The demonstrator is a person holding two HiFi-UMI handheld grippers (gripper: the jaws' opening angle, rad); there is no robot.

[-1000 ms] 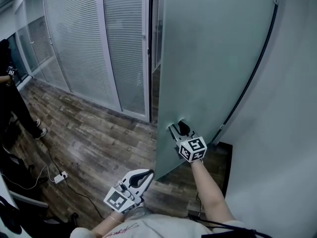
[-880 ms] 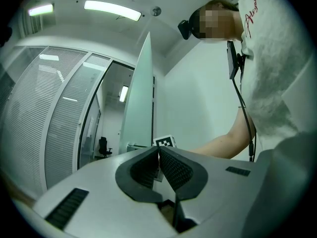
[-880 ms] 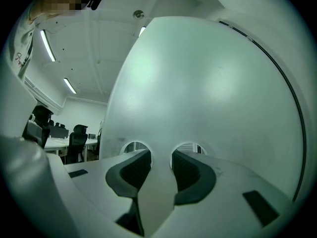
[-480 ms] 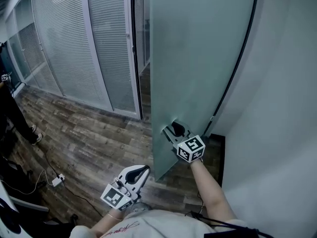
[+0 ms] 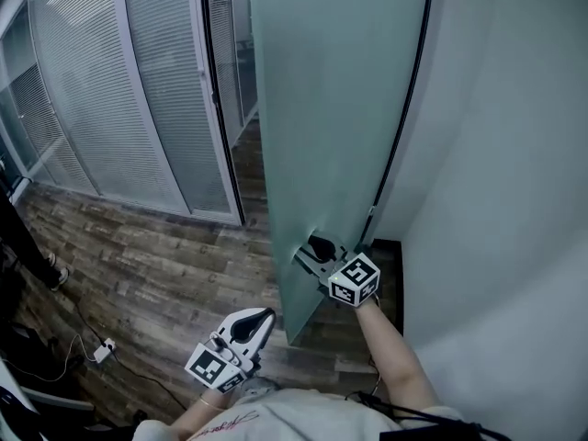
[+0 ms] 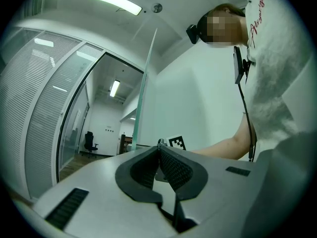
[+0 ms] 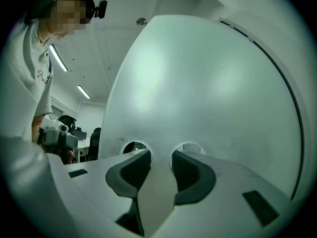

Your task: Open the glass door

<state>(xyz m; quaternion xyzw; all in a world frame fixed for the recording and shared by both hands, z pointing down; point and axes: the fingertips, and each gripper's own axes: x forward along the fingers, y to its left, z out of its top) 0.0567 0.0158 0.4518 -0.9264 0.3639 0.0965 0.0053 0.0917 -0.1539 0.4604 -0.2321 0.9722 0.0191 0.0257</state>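
The frosted glass door (image 5: 340, 108) stands ajar, its free edge towards me. Near that edge it has two round holes with a strip of glass (image 7: 159, 182) between them. My right gripper (image 5: 315, 249) reaches level into these holes. In the right gripper view the right gripper (image 7: 161, 155) has one jaw in each hole, shut on the strip of the door (image 7: 208, 83). My left gripper (image 5: 262, 318) hangs lower and to the left, away from the door. In the left gripper view the left gripper (image 6: 159, 150) is shut with nothing in it, and the door's edge (image 6: 143, 83) rises ahead of it.
Glass partitions with white blinds (image 5: 138, 90) and a black door frame (image 5: 216, 108) stand to the left. A white wall (image 5: 496, 200) is close on the right. On the wood floor (image 5: 156, 274), cables and a power strip (image 5: 101, 347) lie at lower left; a person's leg (image 5: 23, 242) shows at the far left.
The door has swung further open with my right gripper on it, and both grippers have shifted with it. The bystander at the left has mostly slid out of view.
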